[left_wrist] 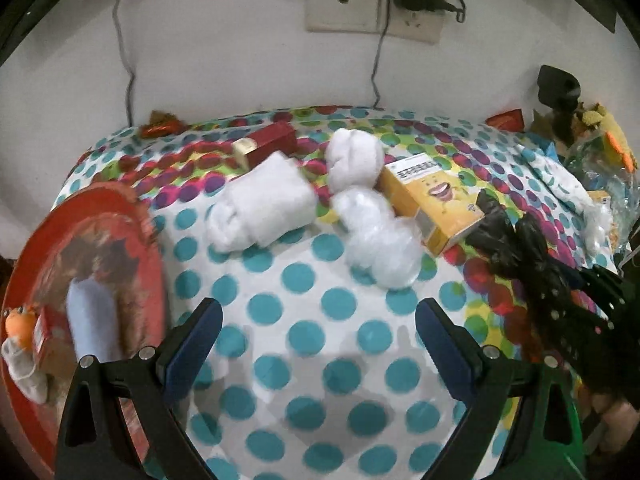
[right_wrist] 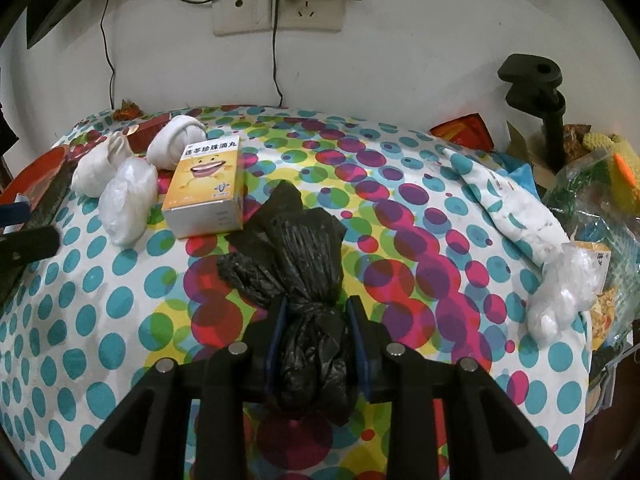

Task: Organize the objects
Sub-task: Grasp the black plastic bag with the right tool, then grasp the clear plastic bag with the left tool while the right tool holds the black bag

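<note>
My right gripper [right_wrist: 316, 312] is shut on a crumpled black plastic bag [right_wrist: 296, 248], holding it by its knotted neck just over the dotted cloth; the bag also shows in the left wrist view [left_wrist: 504, 232]. My left gripper [left_wrist: 318, 316] is open and empty above the cloth. Ahead of it lie a white rolled cloth [left_wrist: 264, 204], a white sock ball [left_wrist: 354, 158], a clear plastic bundle [left_wrist: 380, 236] and a yellow medicine box [left_wrist: 432, 200]. A red round tray [left_wrist: 132, 216] at the left holds a blue cloth [left_wrist: 90, 320], a small box and a toy.
A dark red box [left_wrist: 272, 144] lies at the back of the table. In the right wrist view, a white dotted pouch [right_wrist: 508, 196], a clear plastic wad [right_wrist: 564, 292], a black clamp stand [right_wrist: 540, 100] and bagged clutter [right_wrist: 600, 184] crowd the right edge. Cables hang on the wall behind.
</note>
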`<move>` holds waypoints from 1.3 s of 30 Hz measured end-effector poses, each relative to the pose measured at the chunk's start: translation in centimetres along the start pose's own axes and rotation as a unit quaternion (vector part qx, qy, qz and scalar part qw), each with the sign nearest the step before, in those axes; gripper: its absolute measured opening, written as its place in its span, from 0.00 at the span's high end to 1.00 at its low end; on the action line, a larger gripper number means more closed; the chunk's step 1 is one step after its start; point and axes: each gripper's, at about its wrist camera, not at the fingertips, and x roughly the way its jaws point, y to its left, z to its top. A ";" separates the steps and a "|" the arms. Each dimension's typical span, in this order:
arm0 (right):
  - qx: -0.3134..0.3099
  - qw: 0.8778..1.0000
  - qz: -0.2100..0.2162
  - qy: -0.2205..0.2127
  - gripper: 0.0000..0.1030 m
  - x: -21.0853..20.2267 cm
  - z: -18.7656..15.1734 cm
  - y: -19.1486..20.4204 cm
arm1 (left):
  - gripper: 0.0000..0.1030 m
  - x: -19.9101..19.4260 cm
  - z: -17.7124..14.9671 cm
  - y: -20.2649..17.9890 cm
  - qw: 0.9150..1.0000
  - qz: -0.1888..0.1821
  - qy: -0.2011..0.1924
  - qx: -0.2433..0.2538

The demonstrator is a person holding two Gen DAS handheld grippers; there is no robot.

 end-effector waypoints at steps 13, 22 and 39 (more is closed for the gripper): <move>0.001 1.000 0.001 0.000 0.69 0.0 -0.1 0.0 | 0.15 4.4 2.7 -1.6 1.000 0.008 0.012 -0.015; 0.002 1.000 0.002 0.000 0.69 0.0 0.0 -0.1 | 0.73 5.8 2.4 -1.3 0.999 -0.017 0.037 -0.030; 0.002 1.000 0.002 0.000 0.69 0.0 0.1 -0.1 | 0.77 1.4 -0.4 0.4 0.999 -0.033 0.022 0.005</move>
